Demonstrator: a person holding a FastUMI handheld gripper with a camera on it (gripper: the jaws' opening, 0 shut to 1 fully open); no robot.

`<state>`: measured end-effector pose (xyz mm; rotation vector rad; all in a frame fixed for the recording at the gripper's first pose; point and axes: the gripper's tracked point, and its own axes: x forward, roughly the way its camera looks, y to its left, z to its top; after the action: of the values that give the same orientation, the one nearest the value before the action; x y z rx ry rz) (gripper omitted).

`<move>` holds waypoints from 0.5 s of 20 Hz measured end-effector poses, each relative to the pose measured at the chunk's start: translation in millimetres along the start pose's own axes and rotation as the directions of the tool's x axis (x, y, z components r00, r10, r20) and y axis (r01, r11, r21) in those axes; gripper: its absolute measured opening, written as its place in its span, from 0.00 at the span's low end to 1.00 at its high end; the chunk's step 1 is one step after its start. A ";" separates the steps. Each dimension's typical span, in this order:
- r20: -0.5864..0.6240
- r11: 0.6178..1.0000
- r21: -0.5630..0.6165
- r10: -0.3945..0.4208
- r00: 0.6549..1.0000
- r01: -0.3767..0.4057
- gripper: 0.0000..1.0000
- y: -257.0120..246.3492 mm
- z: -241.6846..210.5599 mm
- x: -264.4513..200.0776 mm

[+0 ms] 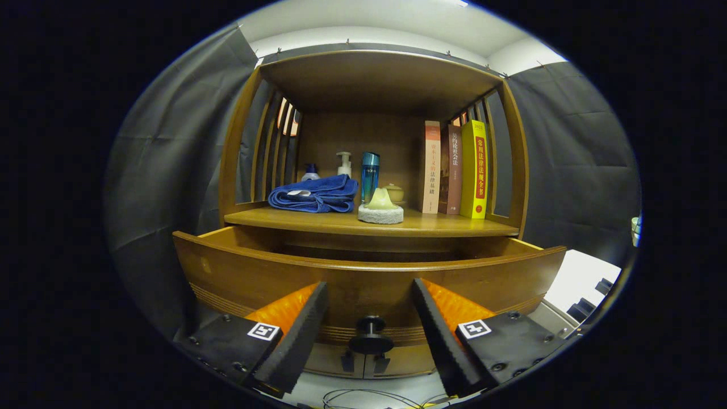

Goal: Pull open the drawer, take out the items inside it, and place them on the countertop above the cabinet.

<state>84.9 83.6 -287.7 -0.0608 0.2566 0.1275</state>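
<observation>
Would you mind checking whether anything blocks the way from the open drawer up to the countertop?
Nothing visible does. The drawer is pulled out below the countertop, whose front edge is bare. The hand-held gripper is open, its fingers flanking the knob.

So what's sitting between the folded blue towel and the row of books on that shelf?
In the gripper view, a blue bottle, a pale cone on a grey pad and a small lidded jar sit between the towel and the books.

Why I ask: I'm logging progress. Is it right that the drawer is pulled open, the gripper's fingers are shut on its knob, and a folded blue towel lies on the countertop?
Not quite. In the gripper view the gripper is open: its fingers stand apart on either side of the knob, not pressing it. The drawer is pulled open, and the folded blue towel lies on the countertop.
</observation>
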 end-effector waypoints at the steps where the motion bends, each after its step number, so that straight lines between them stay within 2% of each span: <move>1: 0.003 1.000 0.000 -0.001 1.000 0.001 0.98 0.5 -0.5 7.4; 10: -0.017 1.000 -0.017 -0.004 1.000 0.003 0.99 1.8 -6.3 59.4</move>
<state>140.0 91.9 -309.1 -0.0794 0.2729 0.1256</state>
